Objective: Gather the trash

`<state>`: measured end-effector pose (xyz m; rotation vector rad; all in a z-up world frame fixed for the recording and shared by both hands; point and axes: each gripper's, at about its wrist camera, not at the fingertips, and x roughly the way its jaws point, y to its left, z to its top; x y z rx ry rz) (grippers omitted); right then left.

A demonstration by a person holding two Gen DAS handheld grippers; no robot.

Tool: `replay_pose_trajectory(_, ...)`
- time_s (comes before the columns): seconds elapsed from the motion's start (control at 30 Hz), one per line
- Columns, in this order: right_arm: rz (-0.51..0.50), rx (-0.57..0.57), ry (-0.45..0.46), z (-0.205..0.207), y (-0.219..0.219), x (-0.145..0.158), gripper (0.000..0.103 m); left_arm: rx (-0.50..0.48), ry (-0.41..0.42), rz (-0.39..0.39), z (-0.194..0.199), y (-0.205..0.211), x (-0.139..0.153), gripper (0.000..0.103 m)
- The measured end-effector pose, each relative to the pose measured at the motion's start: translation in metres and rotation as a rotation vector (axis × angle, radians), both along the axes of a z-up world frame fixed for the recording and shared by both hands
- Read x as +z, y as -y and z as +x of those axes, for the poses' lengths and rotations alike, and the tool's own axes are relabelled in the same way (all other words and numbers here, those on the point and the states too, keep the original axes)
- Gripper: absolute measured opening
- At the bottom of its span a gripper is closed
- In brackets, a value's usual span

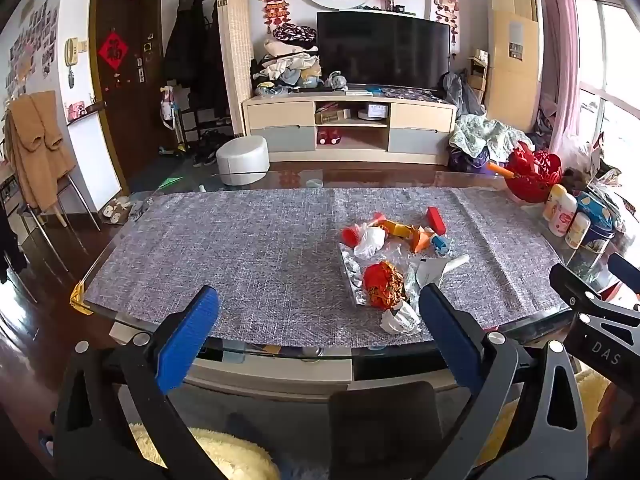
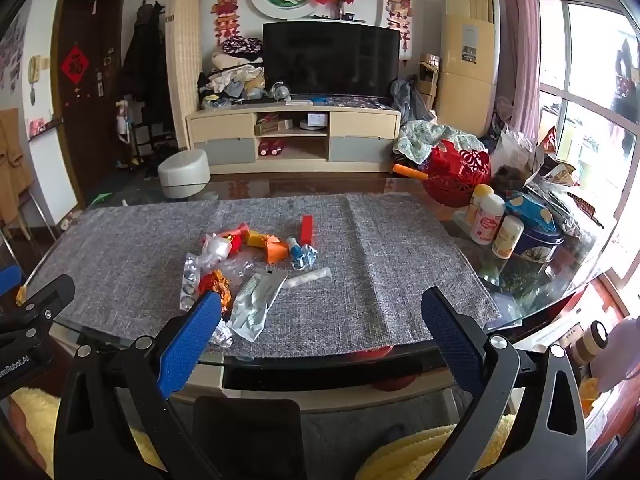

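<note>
Two tongs hang over the near edge of the counter (image 1: 120,240), and both are wide with nothing between their blue pads. The left tongs (image 1: 320,328) and the right tongs (image 2: 320,328) both tip down toward the grey mat (image 2: 380,248).

Trash sits in one small pile (image 2: 248,264) in the middle of the mat. From the left tongs it lies at about one o'clock. From the right tongs it lies at about eleven o'clock.

Nearest are a crumpled red and gold wrapper (image 1: 384,284) and a flat clear packet (image 2: 256,300). No bin shows in either view.

A good first pick looks like the puffy wrapper, since it stands up. Thin pieces may slide, so pinching an edge seems best. Bottles (image 2: 486,216) at two o'clock should stay untouched.
</note>
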<state>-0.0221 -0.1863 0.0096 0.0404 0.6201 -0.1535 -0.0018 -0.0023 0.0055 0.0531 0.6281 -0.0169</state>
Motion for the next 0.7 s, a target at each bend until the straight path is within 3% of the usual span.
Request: replay_pose_trajectory(0.7, 0.009, -0.001, 0.008, -0.0061, 0.0002, 0.0006, 0.100, -0.002, 0.007, -0.001, -0.0042, 0.0008, 0.0029, 0.095)
